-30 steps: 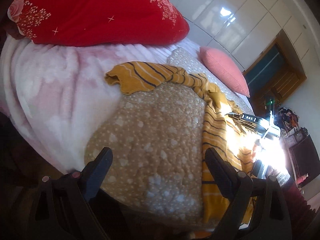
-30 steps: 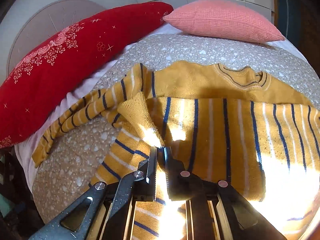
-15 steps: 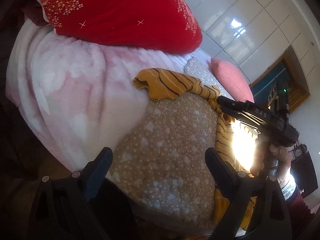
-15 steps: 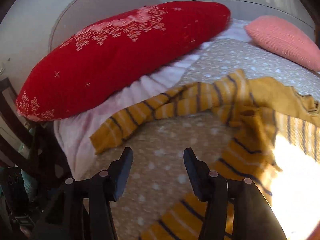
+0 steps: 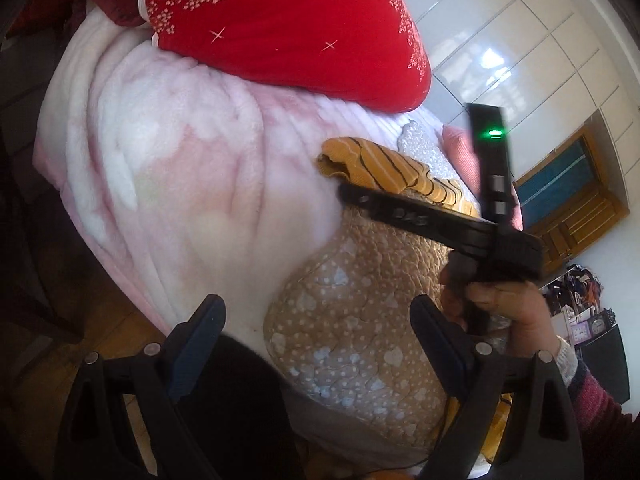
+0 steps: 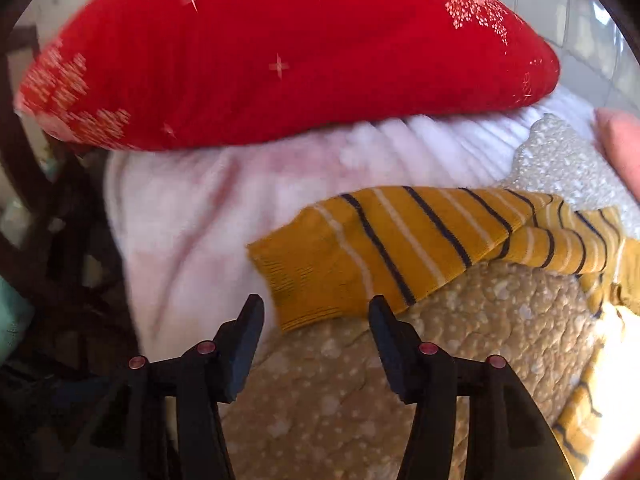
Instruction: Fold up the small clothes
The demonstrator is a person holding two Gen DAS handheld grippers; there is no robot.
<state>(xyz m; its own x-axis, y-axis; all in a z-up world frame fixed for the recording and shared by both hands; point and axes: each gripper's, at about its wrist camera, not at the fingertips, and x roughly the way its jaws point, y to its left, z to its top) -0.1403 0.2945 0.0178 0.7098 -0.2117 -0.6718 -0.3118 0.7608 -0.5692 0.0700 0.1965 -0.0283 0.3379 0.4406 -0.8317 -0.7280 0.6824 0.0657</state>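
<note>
Right gripper (image 6: pixel 316 316) agape before sleeve cuff (image 6: pixel 308 280)

The left black plastic gripper (image 5: pixel 316 324) has dark blue pads and silver screws. The right black gripper (image 6: pixel 316 316) carries red-capped screws and, seen from the left wrist, a green light. The bare-skinned right hand (image 5: pixel 516 316) wears a maroon knit sleeve with a white cuff.

My left hand-held gripper (image 5: pixel 316 334) hangs wide apart over the dotted quilt (image 5: pixel 360 320); ahead, my right hand-held gripper (image 5: pixel 352 196) reaches the striped sleeve (image 5: pixel 376 164).
</note>
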